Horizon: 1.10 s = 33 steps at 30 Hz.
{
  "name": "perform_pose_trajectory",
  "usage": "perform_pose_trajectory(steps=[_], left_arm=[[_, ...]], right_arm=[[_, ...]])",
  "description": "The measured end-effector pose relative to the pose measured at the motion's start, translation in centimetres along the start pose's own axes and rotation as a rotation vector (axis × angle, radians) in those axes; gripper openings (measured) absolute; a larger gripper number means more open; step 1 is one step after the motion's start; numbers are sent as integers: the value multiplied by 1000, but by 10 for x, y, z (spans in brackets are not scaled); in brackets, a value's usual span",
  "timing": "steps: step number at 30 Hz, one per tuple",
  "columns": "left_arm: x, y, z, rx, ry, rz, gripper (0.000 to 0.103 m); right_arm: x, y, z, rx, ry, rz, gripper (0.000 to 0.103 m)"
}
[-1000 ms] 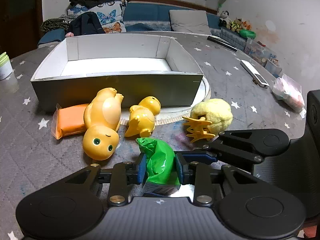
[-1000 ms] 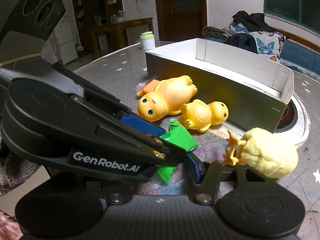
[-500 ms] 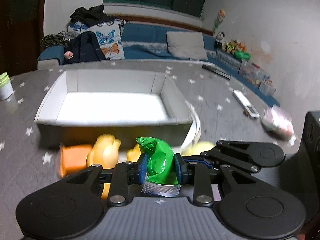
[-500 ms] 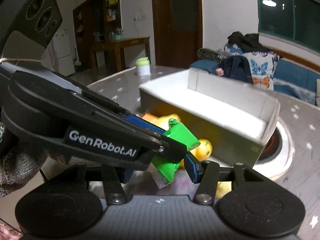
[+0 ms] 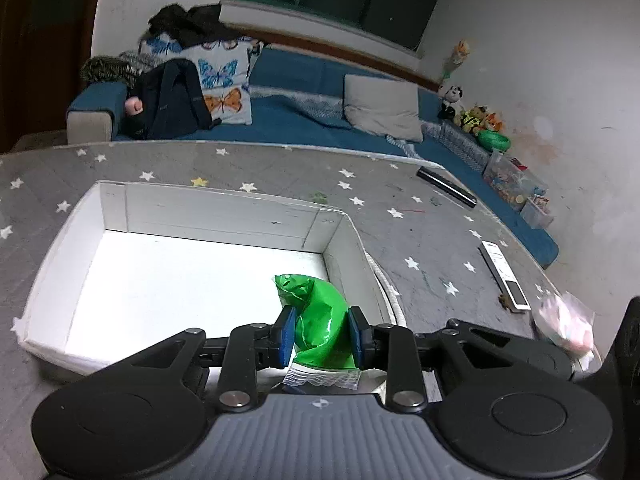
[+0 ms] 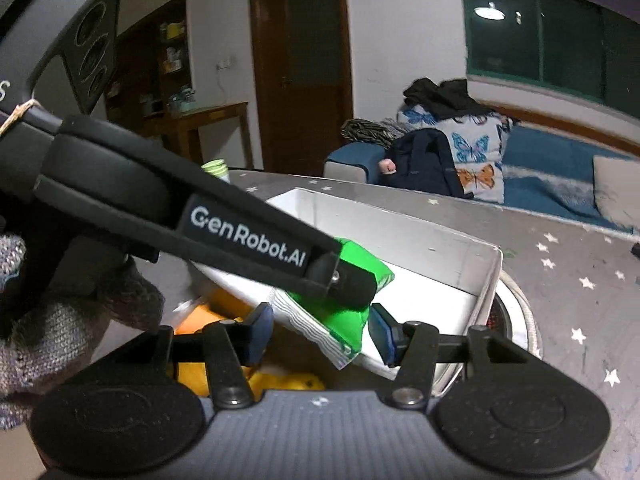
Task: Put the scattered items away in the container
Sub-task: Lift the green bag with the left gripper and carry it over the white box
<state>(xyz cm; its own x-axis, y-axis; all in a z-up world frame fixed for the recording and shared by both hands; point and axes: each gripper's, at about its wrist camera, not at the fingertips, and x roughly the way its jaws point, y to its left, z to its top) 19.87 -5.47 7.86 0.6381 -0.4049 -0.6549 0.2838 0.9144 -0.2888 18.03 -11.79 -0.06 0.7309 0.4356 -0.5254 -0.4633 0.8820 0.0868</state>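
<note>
home living room, blue sofa (image 5: 320, 120), butterfly cushions (image 5: 220, 80), plush toys (image 5: 476, 114)

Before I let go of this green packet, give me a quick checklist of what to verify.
1. Left gripper shut on the green packet: ok.
2. Packet over the inside of the white box, past its near wall: ok.
3. Box floor under the packet bare: ok.
4. Right gripper out of the drop path: not ok; it is open, right beside the packet.
5. Height above the box floor: cannot tell.
6. Yellow toys outside the box: ok, they come next.
</note>
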Motion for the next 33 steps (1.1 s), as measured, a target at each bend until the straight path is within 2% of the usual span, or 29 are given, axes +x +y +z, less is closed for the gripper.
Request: perform_pose_trajectory(steps=[7, 11, 13, 18, 24, 27, 30, 32, 33], left_arm=[[38, 12, 10, -50, 60, 15, 30], [50, 21, 8, -83, 88, 20, 30], [55, 25, 6, -101, 104, 19, 31], [62, 27, 1, -110, 133, 20, 31], [63, 18, -5, -71, 133, 46, 32], [60, 13, -8, -45, 120, 67, 32], [53, 8, -12, -28, 102, 73, 32], [45, 4, -15, -11, 81, 78, 32], [41, 1, -16, -3, 69, 85, 32]], right_arm=[[24, -23, -1, 48, 49, -30, 54], [23, -30, -5, 66, 53, -38, 57], [20, -34, -6, 78, 49, -44, 62], [10, -40, -13, 95, 40, -55, 63], [-7, -37, -20, 90, 20, -59, 64], [-17, -33, -23, 85, 1, -66, 70], [-29, -30, -26, 84, -10, -71, 71], [-34, -30, -29, 84, -10, -74, 76], [-37, -31, -31, 85, -9, -77, 82]])
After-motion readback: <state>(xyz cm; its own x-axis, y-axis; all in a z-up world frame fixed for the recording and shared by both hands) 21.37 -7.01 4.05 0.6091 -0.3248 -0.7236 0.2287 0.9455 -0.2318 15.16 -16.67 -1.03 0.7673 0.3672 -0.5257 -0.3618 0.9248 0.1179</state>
